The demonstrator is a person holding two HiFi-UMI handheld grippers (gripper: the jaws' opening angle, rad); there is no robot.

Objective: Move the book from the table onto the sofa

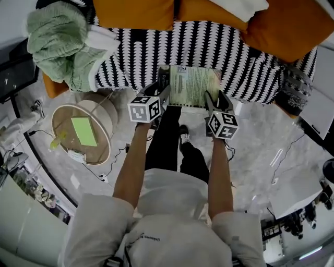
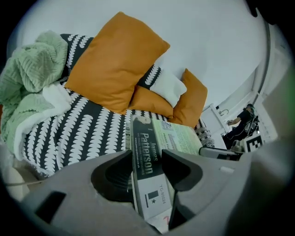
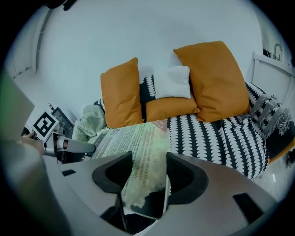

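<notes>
The book (image 1: 189, 85), green-covered with a dark spine, is held flat in the air just over the front edge of the sofa (image 1: 250, 57), whose seat is black with white marks. My left gripper (image 1: 160, 95) is shut on the book's spine side (image 2: 146, 170). My right gripper (image 1: 211, 100) is shut on the opposite edge, with the back cover (image 3: 143, 170) between its jaws. The sofa (image 2: 83, 129) fills the left gripper view, and the sofa's seat (image 3: 216, 133) lies beyond the book in the right gripper view.
Orange cushions (image 1: 133, 11) and a white one (image 2: 168, 87) lean at the sofa's back. A green blanket (image 1: 57, 41) is heaped at its left end. A round wooden side table (image 1: 83, 133) stands on the floor at left, carrying a green pad.
</notes>
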